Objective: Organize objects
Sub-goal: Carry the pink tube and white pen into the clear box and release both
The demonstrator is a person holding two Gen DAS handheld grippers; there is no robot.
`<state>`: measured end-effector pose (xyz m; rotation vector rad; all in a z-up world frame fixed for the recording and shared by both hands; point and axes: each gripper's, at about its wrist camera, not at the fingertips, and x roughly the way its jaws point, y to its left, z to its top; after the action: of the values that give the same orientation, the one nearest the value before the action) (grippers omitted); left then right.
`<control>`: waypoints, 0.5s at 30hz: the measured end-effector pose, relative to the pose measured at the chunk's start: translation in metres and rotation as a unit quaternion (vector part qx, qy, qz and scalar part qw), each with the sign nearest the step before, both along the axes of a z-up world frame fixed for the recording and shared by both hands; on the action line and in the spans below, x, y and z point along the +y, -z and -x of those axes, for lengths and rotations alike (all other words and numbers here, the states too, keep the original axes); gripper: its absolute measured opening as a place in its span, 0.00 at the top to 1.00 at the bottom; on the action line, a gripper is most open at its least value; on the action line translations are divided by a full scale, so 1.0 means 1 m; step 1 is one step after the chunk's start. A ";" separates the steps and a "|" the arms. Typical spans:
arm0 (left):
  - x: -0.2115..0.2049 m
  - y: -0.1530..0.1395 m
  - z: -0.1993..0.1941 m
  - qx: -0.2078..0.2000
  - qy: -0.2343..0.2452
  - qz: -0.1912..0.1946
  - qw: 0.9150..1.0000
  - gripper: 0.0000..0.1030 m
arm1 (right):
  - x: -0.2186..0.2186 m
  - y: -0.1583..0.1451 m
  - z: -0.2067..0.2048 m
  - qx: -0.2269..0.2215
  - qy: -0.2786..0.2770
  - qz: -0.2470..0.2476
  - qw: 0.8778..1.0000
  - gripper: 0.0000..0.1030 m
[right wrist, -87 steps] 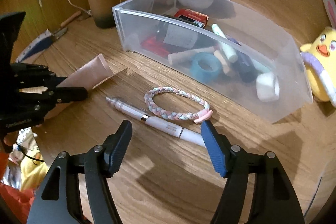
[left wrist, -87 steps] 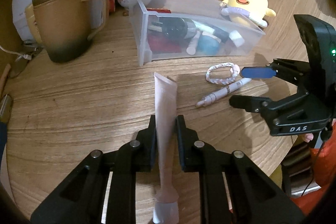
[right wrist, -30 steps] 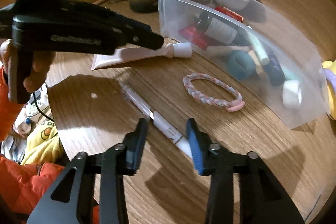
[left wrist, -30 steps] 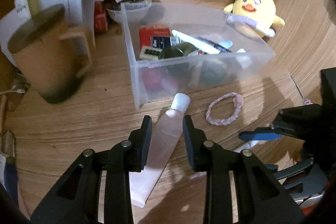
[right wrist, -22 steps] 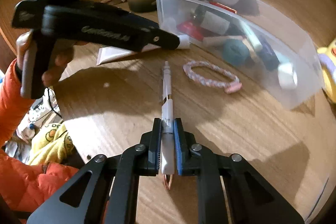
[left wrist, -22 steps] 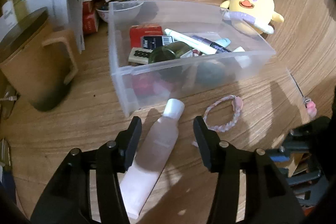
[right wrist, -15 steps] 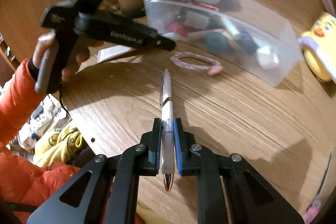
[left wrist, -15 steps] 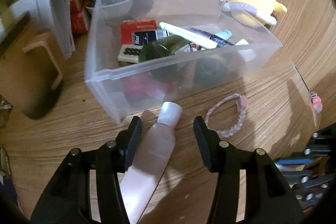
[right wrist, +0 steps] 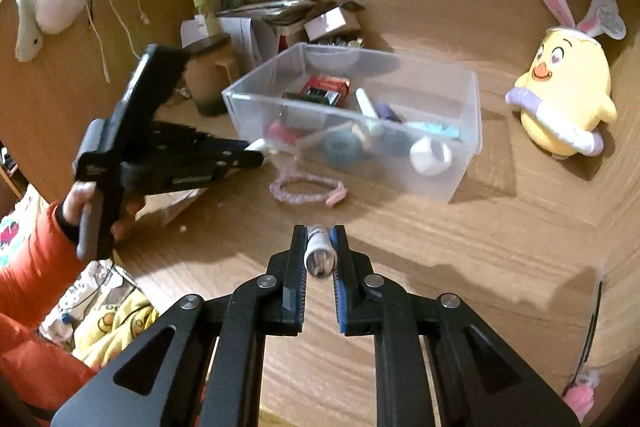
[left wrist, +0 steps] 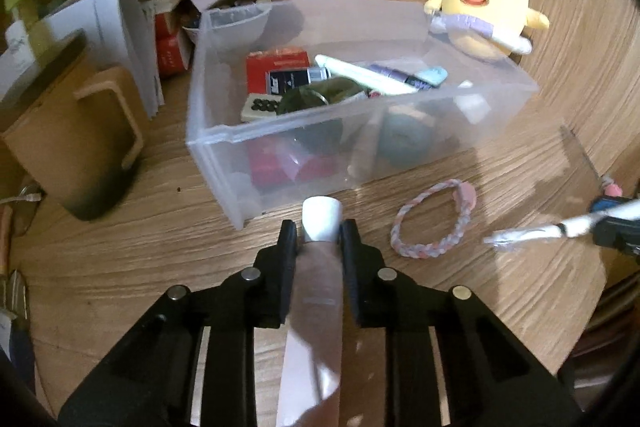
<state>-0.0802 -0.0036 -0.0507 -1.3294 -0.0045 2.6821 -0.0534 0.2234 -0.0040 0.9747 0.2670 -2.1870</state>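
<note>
Left wrist view: the left hand-held gripper (left wrist: 319, 239) is clamped on a pink tube (left wrist: 318, 291), white cap forward, just short of the clear bin (left wrist: 224, 131) ahead, likely for dropping in. The tube's tail runs off the frame. A braided bracelet (left wrist: 434, 219) lies on the tabletop (left wrist: 120, 267) ahead and right.

Right wrist view: the right hand-held gripper (right wrist: 319, 247) pinches a pen (right wrist: 319, 255) end-on, its length hidden. The bin sits well ahead.

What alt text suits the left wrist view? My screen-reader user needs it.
The left gripper grips a pink tube, white cap forward, before a clear bin of small items on a wooden desk; a braided bracelet lies right.
</note>
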 end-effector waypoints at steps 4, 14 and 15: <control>-0.003 -0.022 -0.010 0.029 -0.004 -0.011 1.000 0.79 | -0.001 -0.007 0.007 0.008 0.002 0.012 1.000 0.90; -0.007 -0.079 -0.024 0.100 -0.011 -0.047 0.994 0.80 | 0.001 -0.050 0.019 0.057 0.021 0.060 0.996 0.90; -0.008 -0.084 -0.025 0.106 -0.013 -0.052 0.993 0.81 | 0.001 -0.054 0.021 0.062 0.023 0.064 0.996 0.90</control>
<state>-0.0556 -0.0113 0.0338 -1.0165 -0.1352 2.7887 -0.0742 0.2243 0.0499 0.7835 0.1602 -2.2788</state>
